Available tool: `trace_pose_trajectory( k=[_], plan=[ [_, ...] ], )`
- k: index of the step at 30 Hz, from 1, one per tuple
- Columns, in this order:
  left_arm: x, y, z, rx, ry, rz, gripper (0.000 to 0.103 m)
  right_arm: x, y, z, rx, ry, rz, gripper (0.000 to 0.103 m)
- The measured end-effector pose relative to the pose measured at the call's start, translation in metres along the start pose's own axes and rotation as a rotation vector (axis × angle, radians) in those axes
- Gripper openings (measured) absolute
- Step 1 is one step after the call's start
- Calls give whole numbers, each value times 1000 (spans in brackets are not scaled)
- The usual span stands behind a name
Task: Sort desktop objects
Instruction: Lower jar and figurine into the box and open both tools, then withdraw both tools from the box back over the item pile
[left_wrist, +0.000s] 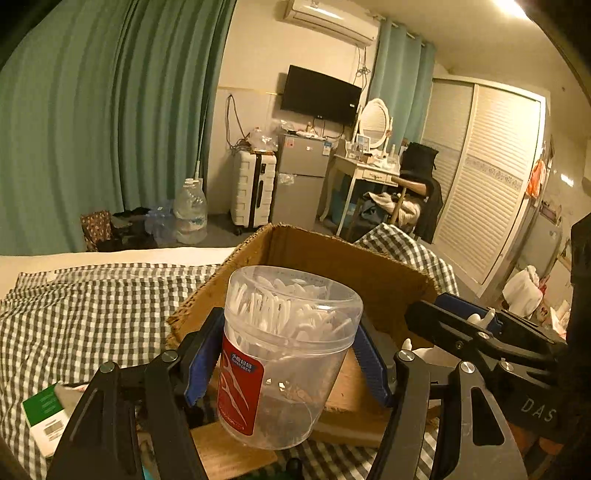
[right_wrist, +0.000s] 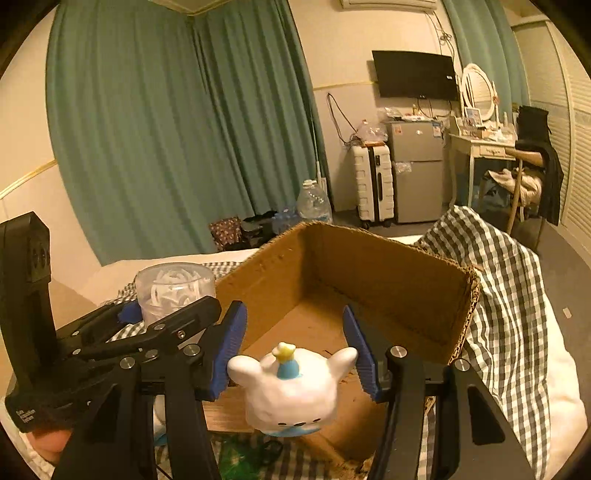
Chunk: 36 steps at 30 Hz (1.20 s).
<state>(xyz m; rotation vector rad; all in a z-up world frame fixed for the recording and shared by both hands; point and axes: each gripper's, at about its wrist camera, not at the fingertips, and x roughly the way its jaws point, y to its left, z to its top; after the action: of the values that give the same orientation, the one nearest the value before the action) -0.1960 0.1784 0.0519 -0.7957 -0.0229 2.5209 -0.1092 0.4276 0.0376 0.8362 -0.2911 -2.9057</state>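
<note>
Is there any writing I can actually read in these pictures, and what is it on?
"DAS": white letters, cut off, on the right tongs' black body.
Red label on the clear floss-pick jar: print too blurred to read.
Green-and-white box: too small to read.
White print on the left tongs' body: too blurred to read.

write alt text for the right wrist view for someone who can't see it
The right claw grips a white toy figure by its ears, held above an open, empty cardboard box on a checked cloth. At left, the left claw holds a clear tub of floss picks; green curtains hang behind.
</note>
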Motion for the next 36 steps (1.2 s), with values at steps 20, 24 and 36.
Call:
trace_pose_trajectory(
  k=[20, 24, 36],
  plan=[
    [32, -14, 24, -51, -27, 45, 89, -2, -29, 3, 58, -4, -41, 70],
    [5, -15, 21, -16, -49, 71, 89, -18, -21, 5, 42, -17, -50, 70],
    [-109, 9, -7, 12, -80, 171, 93, -87, 45, -13, -43, -32, -16, 70]
  ],
)
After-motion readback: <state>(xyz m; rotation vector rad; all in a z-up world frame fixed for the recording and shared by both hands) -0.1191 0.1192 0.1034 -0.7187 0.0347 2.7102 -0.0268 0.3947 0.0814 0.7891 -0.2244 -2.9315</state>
